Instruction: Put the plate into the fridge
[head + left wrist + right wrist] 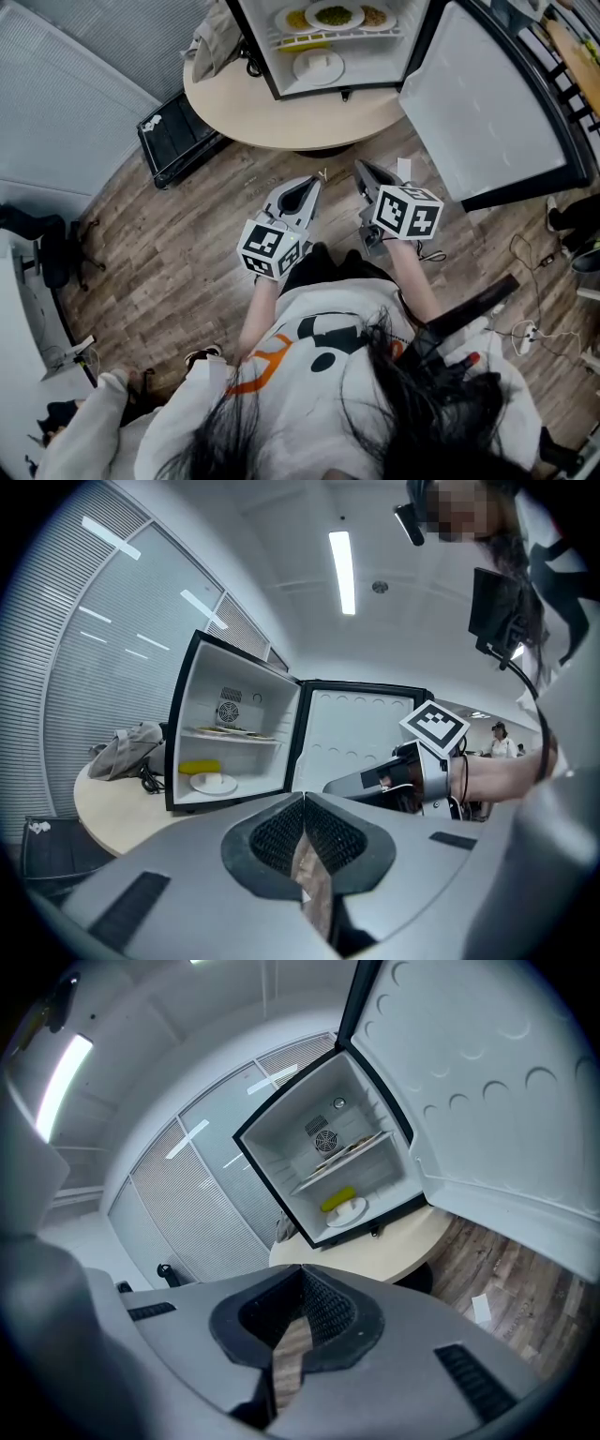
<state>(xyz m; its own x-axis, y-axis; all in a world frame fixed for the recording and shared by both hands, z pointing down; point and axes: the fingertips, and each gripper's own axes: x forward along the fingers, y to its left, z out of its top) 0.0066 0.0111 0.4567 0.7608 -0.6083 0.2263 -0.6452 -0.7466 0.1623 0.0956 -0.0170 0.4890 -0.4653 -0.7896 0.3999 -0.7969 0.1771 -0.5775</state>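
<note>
A small fridge point(337, 47) stands open on a round table point(281, 112), its door point(487, 103) swung out to the right. A white plate point(319, 66) lies on the fridge floor beside a yellow item point(305, 45), and plates of food point(335, 15) sit on the shelf above. Both grippers hang over the wooden floor close to the person's body, well short of the table. My left gripper point(317, 180) is shut and holds nothing, jaws together point(305, 803). My right gripper point(359, 167) is likewise shut and empty point(302, 1274). The plate point(214, 782) point(349, 1210) shows in both gripper views.
A grey bag point(217, 42) with a cable lies on the table left of the fridge. A black case point(178, 136) stands on the floor by the table. An office chair point(47, 248) is at far left; cables point(534, 328) trail on the floor at right.
</note>
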